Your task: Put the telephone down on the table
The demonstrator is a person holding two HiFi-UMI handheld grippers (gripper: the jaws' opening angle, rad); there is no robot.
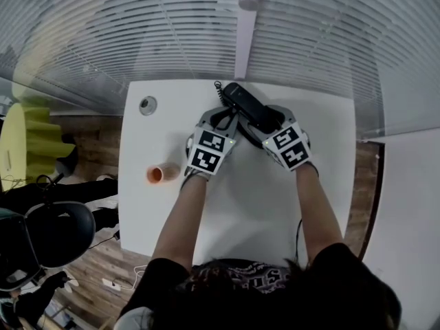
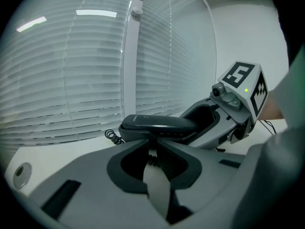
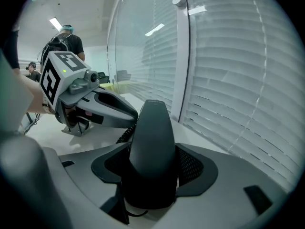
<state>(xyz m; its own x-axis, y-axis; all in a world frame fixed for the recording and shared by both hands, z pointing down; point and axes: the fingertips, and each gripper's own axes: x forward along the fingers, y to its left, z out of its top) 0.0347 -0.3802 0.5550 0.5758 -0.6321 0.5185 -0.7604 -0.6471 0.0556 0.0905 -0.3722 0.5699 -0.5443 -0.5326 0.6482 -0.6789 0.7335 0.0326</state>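
A black telephone (image 1: 249, 104) with a coiled cord (image 2: 112, 136) lies low over the far middle of the white table (image 1: 254, 198), near the blinds. I cannot tell whether its base touches the tabletop. My left gripper (image 1: 229, 117) comes in from the left. Its jaw tips close in on the telephone's (image 2: 157, 125) near side under the handset, with a bit of cord between them. My right gripper (image 1: 265, 125) is shut on the telephone's right end. In the right gripper view the dark body (image 3: 151, 142) fills the space between the jaws.
An orange cup (image 1: 157, 174) stands at the table's left side, with a small round grey disc (image 1: 148, 104) at the far left corner. Window blinds (image 1: 309, 40) run just behind the table. A black chair (image 1: 58, 232) and a yellow-green seat (image 1: 27, 139) stand on the floor to the left.
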